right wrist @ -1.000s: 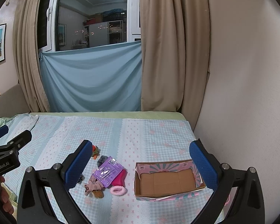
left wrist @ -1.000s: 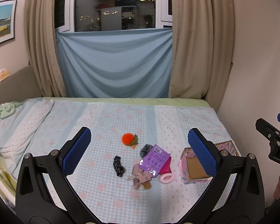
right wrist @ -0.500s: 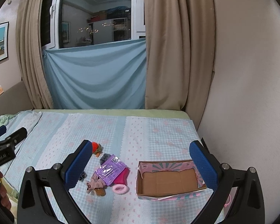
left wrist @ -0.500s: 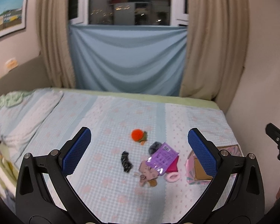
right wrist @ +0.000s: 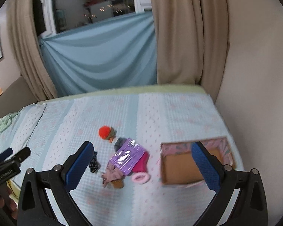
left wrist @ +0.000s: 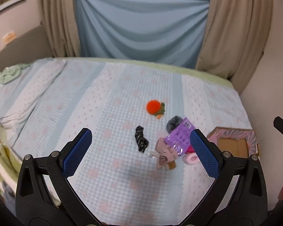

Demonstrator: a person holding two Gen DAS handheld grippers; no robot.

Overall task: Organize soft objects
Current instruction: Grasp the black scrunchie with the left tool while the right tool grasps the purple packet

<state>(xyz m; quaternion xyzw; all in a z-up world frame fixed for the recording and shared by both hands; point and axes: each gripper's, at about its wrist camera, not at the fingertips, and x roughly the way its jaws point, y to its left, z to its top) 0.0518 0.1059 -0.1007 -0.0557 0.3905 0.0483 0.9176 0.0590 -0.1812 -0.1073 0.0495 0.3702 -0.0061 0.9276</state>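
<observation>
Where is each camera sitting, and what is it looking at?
Left wrist: rides the left hand-held gripper, looking down over the bed; its open blue fingers show.
Right wrist: rides the right hand-held gripper, facing the cardboard box; its open fingers show.
Both see the orange ball and purple packet.

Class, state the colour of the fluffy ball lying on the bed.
The fluffy ball is bright orange, clearest in the left wrist view.
</observation>
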